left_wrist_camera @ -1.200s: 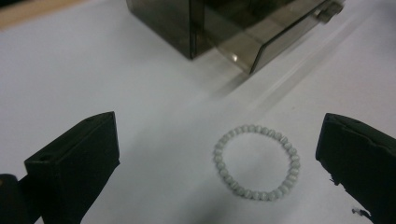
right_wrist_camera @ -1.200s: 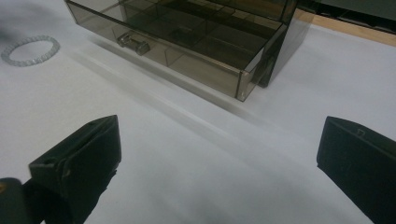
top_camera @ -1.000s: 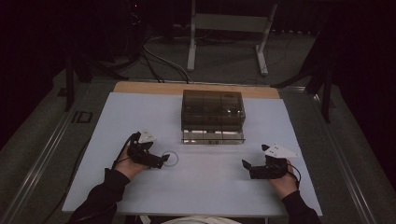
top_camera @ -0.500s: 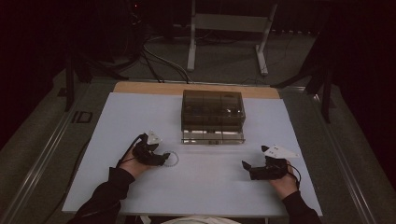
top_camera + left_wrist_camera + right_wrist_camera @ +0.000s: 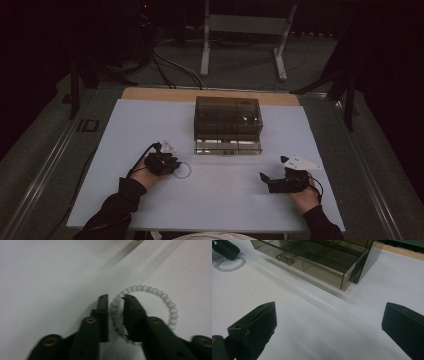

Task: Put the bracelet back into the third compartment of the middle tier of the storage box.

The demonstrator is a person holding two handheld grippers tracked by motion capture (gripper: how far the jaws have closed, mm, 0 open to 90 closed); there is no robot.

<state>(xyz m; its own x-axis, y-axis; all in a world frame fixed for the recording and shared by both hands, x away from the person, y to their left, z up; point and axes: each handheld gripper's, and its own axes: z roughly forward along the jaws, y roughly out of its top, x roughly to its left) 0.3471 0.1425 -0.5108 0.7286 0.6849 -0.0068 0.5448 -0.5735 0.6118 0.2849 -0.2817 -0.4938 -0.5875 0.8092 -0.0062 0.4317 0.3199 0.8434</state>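
One bead bracelet (image 5: 146, 307), one smoked-plastic drawer box (image 5: 228, 120), two grippers on the white counter (image 5: 125, 125); the bracelet is lying flat as a closed ring, so no real long axis or heading, sitting left of centre, in front of the box and well apart from it; the left gripper (image 5: 116, 298) is coming down on the ring's near-left arc, its jaws have just been closing and are now standing narrow with one strand of beads between them, one jaw inside the ring and one outside; whether the pads are already pressing the beads I cannot tell; the right gripper (image 5: 329, 322) is resting on the counter at the right, jaws spread wide, holding nothing, looking toward the box's half-open drawer (image 5: 312, 262).
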